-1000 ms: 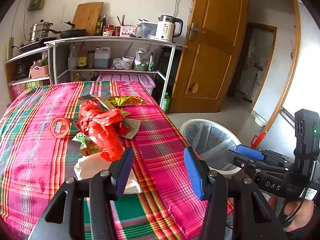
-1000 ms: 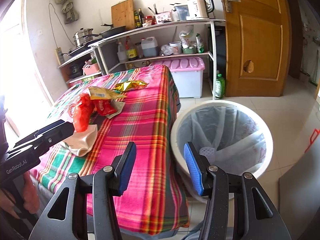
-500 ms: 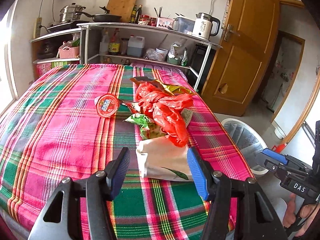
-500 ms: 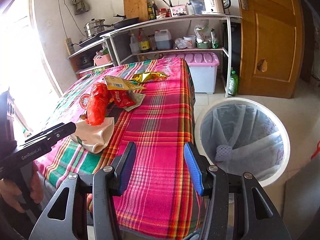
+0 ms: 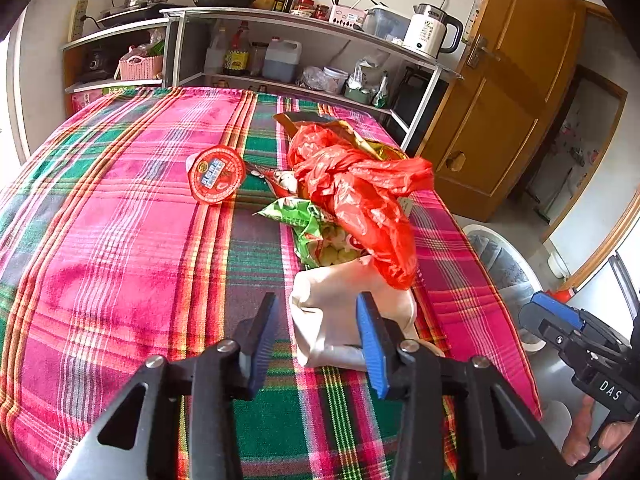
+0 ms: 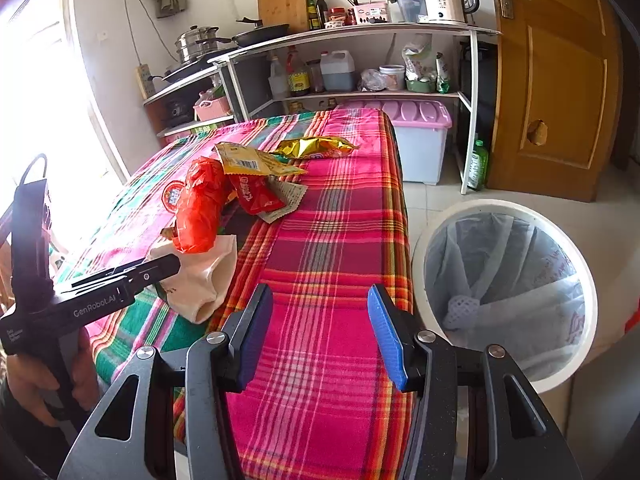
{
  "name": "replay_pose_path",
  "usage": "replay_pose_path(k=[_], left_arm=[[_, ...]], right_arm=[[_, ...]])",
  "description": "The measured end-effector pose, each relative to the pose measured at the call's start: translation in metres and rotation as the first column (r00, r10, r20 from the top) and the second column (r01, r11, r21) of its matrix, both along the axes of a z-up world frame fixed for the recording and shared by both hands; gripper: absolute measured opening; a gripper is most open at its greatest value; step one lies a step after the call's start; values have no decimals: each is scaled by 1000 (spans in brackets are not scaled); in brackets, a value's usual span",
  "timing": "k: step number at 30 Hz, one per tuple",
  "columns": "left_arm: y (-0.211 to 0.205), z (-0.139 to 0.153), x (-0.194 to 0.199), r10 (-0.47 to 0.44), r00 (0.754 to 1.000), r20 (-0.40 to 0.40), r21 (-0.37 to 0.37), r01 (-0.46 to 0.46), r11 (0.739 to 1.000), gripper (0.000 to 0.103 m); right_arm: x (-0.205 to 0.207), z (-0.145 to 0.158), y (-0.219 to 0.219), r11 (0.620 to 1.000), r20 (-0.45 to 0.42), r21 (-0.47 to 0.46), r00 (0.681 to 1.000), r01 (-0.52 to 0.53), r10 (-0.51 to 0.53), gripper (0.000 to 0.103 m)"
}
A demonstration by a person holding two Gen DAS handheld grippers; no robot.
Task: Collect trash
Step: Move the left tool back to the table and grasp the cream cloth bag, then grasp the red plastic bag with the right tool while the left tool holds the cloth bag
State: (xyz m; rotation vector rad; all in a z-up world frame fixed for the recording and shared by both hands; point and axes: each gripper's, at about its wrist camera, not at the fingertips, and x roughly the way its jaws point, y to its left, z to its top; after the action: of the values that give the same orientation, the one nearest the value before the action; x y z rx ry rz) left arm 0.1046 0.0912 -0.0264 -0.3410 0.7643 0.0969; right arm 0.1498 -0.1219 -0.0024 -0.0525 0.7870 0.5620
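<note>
A crumpled cream paper bag (image 5: 332, 320) lies at the near end of the trash pile on the plaid tablecloth (image 5: 120, 240). My left gripper (image 5: 316, 320) hovers low over it with its jaws closing. The right pad (image 5: 372, 340) overlaps the bag, while the left pad (image 5: 262, 340) stands clear of it. A red plastic bag (image 5: 360, 192) drapes over a green wrapper (image 5: 316, 232), and a red round lid (image 5: 216, 174) lies to the left. My right gripper (image 6: 320, 316) is open and empty over the table's near edge. In the right wrist view the left gripper (image 6: 172, 266) points at the cream bag (image 6: 204, 284).
A white bin (image 6: 492, 205) lined with a clear bag stands on the floor right of the table. Gold (image 6: 316, 148), yellow (image 6: 256, 160) and red (image 6: 256, 196) wrappers lie further back. A kitchen shelf (image 6: 360, 30) and a pink-lidded box (image 6: 412, 116) stand behind, a wooden door (image 6: 560, 80) at right.
My left gripper swung from the bin side over to the table, sank towards the cream bag, and its jaws narrowed. My right gripper panned left, so the bin slid to the right of its view.
</note>
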Motion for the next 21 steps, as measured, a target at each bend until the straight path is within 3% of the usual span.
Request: replay_pose_path(k=[8,21], left_arm=[[7,0,-7,-13,1000,17,-35,14,999,25],[35,1,-38,12,999,38,-60,-10,998,24]], right_arm=[[7,3,21,999,5,-6,999,-43,43,51],[11,8,84,984,2,25,984,-176,176,51]])
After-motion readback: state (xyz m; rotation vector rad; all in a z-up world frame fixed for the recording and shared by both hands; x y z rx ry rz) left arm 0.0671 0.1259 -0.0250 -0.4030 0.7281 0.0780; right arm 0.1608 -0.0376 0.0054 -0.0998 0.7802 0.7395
